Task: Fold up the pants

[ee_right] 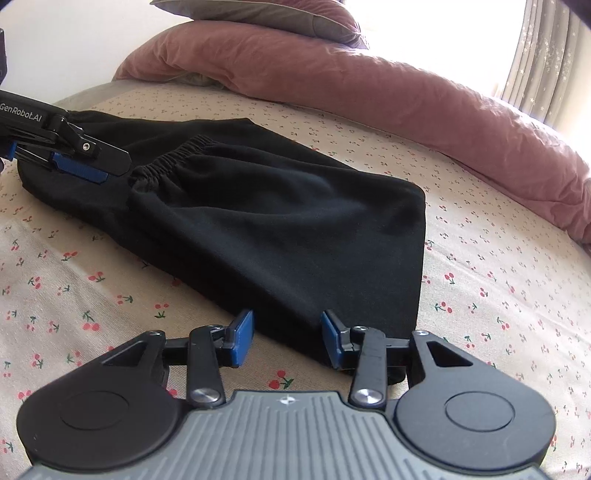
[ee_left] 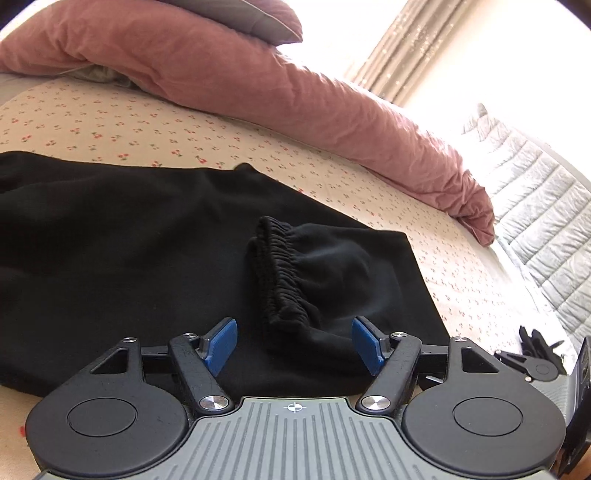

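Black pants (ee_left: 129, 236) lie folded on the cherry-print bed sheet (ee_left: 110, 122). An elastic cuff (ee_left: 277, 273) lies on top of the folded stack; it also shows in the right wrist view (ee_right: 166, 162). My left gripper (ee_left: 293, 341) is open and empty, its blue pads on either side of the cuff end, just over the cloth. My right gripper (ee_right: 287, 338) is open and empty at the near folded edge of the pants (ee_right: 277, 229). The left gripper shows at the far left of the right wrist view (ee_right: 79, 162).
A long pink duvet roll (ee_left: 295, 96) lies along the far side of the bed, with a grey pillow (ee_left: 251, 14) on it. A quilted grey cover (ee_left: 535, 192) is at the right. Curtains (ee_right: 546, 59) hang by a bright window.
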